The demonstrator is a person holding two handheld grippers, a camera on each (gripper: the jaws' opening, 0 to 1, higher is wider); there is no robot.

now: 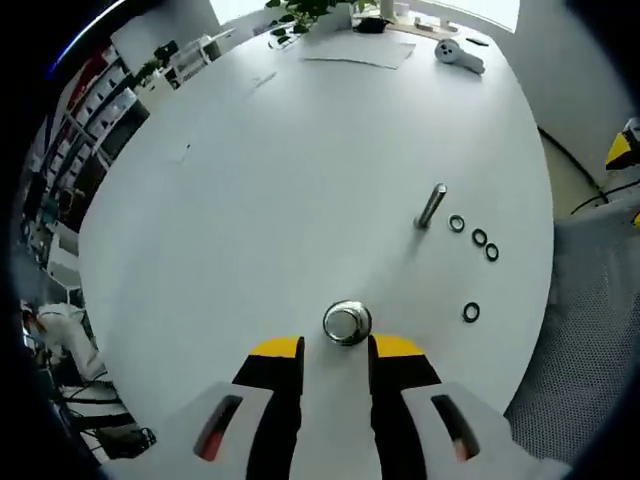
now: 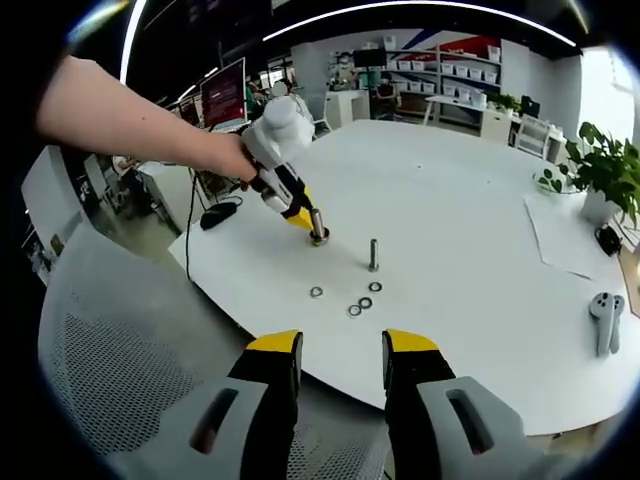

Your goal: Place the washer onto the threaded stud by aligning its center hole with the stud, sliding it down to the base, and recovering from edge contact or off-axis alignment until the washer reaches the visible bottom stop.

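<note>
On the white round table (image 1: 250,200) four small dark ring washers (image 1: 457,223) lie loose beside the bare upright threaded metal stud (image 1: 431,206). We hold the left gripper (image 1: 334,352) narrow at a second shiny stud (image 1: 347,322), the right gripper (image 2: 340,352) wide and empty; placing remains.

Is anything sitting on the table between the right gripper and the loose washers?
Nothing visible. In the right gripper view the open right gripper faces the washers across bare table edge. The stud stands just beyond them, and the left gripper holds a second bolt off to one side.
</note>
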